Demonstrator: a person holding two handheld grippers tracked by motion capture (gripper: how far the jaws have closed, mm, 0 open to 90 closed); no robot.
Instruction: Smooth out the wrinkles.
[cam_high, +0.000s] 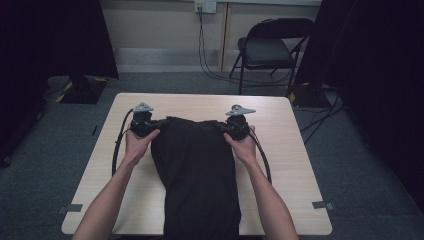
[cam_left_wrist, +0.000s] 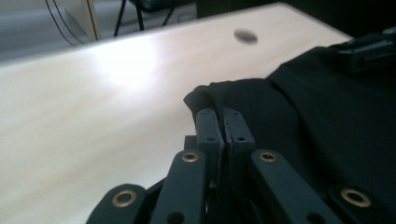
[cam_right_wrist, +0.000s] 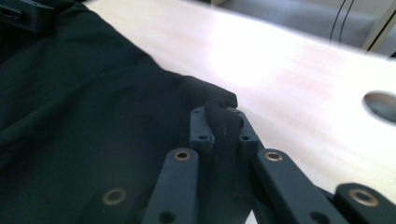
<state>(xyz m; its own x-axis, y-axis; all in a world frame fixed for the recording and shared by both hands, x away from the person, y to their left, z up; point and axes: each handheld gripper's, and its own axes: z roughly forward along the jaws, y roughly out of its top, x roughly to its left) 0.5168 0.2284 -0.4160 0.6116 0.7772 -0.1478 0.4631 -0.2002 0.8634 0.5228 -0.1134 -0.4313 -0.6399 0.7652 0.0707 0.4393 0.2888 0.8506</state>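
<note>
Toward the far edge of the pale wooden tabletop (cam_high: 280, 165), my two grippers hold the far corners of a black fabric garment (cam_high: 197, 170), which lies down the middle of the tabletop and hangs over its near edge. My left gripper (cam_high: 152, 123) is clenched on the garment's far-left corner; in the left gripper view its fingertips (cam_left_wrist: 208, 122) pinch a small fold of cloth (cam_left_wrist: 205, 95) that bulges just past them. My right gripper (cam_high: 225, 126) is clenched on the far-right corner, where a rolled hem (cam_right_wrist: 223, 109) sits between the pads.

Findings on risk, as I judge them:

1. Both holds are shallow, at the very tips. If I lift or pull further, the weight of the cloth hanging over the near edge could draw a corner out, the left first, as less fabric is caught there.
2. Should one corner slip, the garment would swing from the other and bunch toward one side edge of the tabletop.
3. Uneven movement of my hands would skew the far hem and set creases across the body of the cloth.
4. The overhang could drag the whole garment off the near edge if tension is lost on both sides together.
5. The trailing black cable (cam_high: 119, 145) by my left hand (cam_high: 137, 145) lies near the cloth and could snag it.
</note>
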